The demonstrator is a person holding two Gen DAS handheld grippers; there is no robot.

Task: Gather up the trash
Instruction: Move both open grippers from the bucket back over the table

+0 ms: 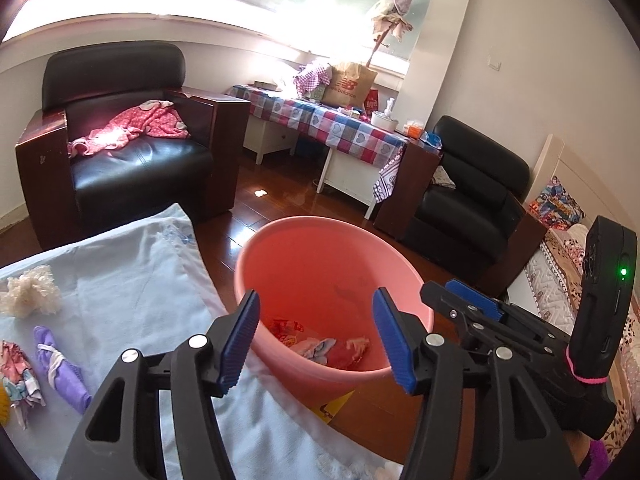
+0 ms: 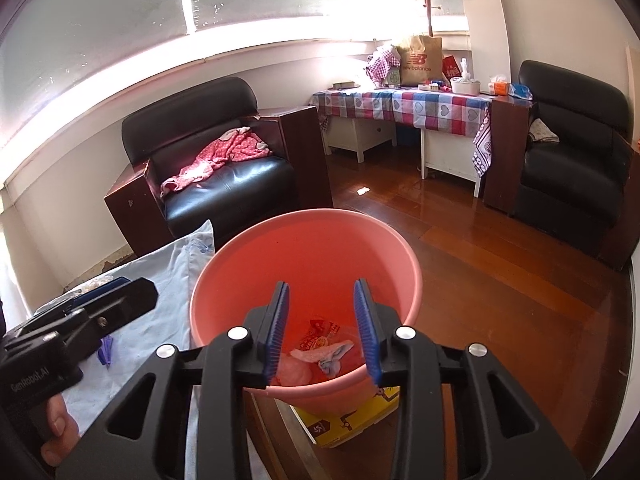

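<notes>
Both claws over pink bucket [image 2: 304,248]: left claw [image 1: 316,340] wide, right claw [image 2: 322,332] part-open, both empty. Next: purple wrapper [image 1: 60,364], pinch mid-body.

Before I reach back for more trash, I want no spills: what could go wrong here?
The pink bucket stands right at the blue cloth's edge; an arm swinging back could tip it. The left tongs and right tongs hang close together, so they might collide.
</notes>
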